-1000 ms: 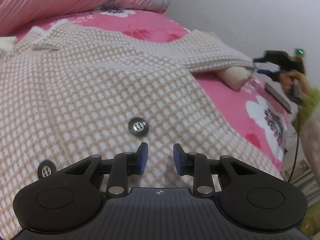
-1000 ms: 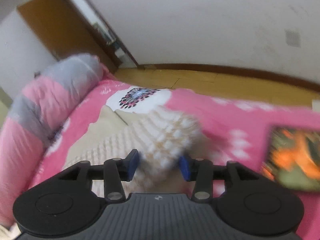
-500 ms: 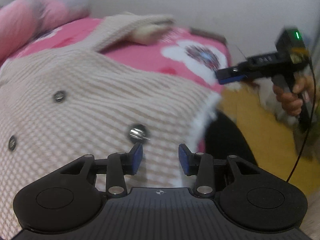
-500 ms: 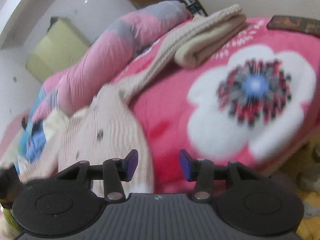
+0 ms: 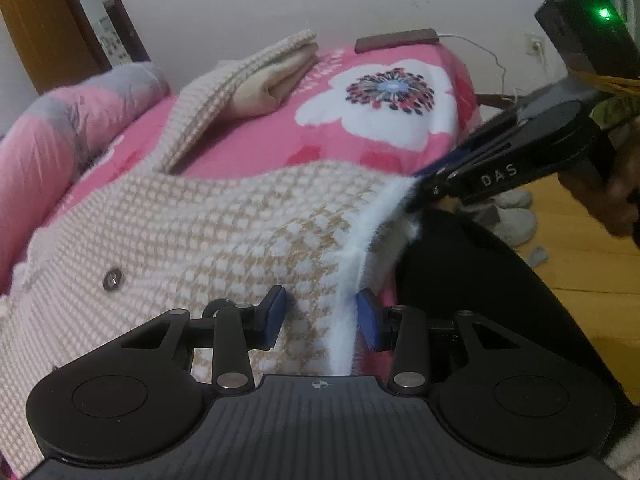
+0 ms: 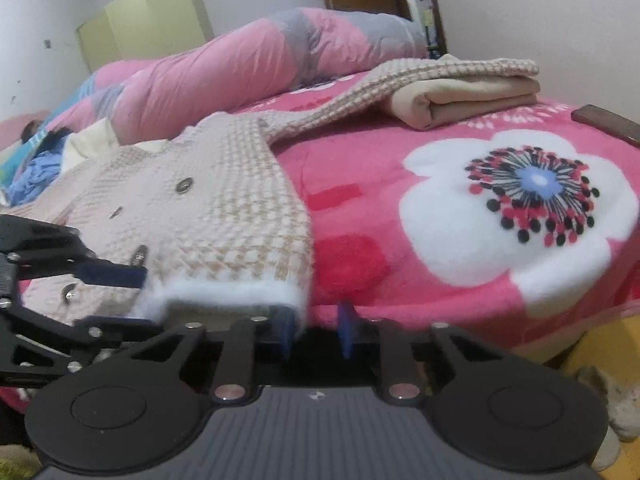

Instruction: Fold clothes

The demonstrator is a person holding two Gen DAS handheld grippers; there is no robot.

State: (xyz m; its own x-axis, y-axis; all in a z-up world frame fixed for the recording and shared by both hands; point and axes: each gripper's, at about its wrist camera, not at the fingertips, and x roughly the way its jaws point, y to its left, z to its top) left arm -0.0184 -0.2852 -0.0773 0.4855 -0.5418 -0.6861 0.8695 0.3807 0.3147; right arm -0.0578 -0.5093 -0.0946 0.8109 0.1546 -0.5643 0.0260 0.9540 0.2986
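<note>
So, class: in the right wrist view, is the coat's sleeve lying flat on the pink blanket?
No: the coat's sleeve is draped up over a folded beige cloth on the pink blanket.

A beige-and-white checked knit cardigan with white fuzzy hem lies on a pink fleece blanket printed with white flowers; the quilt looks pink and grey.

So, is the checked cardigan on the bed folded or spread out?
Spread out: the cardigan lies flat, buttons showing, one sleeve stretched away.

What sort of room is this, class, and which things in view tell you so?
Most likely a bedroom: a bed with a pink flowered blanket, a rolled pink and grey quilt along its far side, and a wardrobe against the wall.
</note>
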